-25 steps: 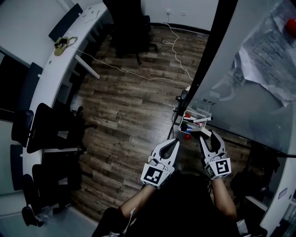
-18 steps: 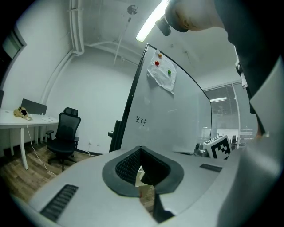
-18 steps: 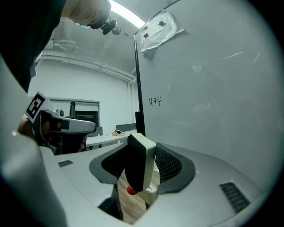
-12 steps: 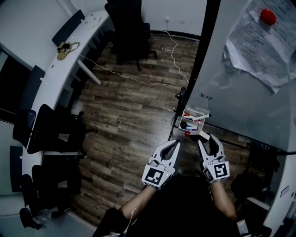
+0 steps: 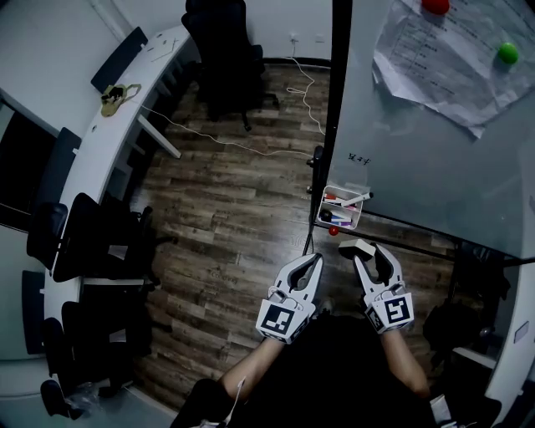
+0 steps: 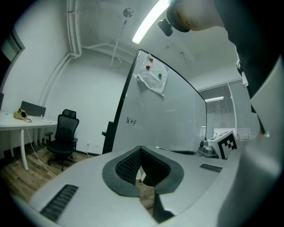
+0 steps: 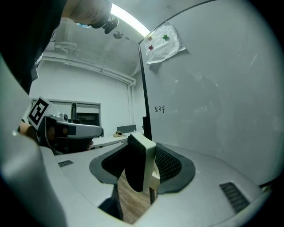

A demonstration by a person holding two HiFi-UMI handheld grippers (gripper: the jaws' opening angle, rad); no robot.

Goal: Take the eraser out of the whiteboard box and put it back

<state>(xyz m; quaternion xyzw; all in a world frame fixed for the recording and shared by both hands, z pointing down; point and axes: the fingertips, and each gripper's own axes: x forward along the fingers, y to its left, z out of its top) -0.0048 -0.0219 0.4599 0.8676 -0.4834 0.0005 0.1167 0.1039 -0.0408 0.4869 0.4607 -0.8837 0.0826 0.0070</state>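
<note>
Whiteboard (image 5: 435,167): upright, filling the head view from 12 to 3 o'clock; a small handwritten mark near its dark left edge.
Floor (image 5: 234,209): dark wood planks at the centre, a thin cable trailing across toward 12 o'clock.
Desk (image 5: 100,142): long, white, curving along 9 to 11 o'clock.
Office chair (image 5: 221,50): black, at 12 o'clock, beside the far end of the desk.
Paper sheets (image 5: 435,63): crumpled, pinned high on the board at 1 o'clock under a red magnet (image 5: 435,5) and a green magnet (image 5: 506,53).
Whiteboard box (image 5: 354,222): small and pale, on the board's lower left corner, markers (image 5: 343,201) lying inside.
Left gripper (image 5: 311,261): at 6 o'clock, clenched tip to tip, nothing between the pads.
Right gripper (image 5: 370,255): just beside the left one at its 3 o'clock, clamped on the eraser.
Eraser (image 5: 355,247): out of the box, clear of it at its 5 o'clock, pinched edgewise between the right pads (image 7: 171,164), pale face toward the board.
</note>
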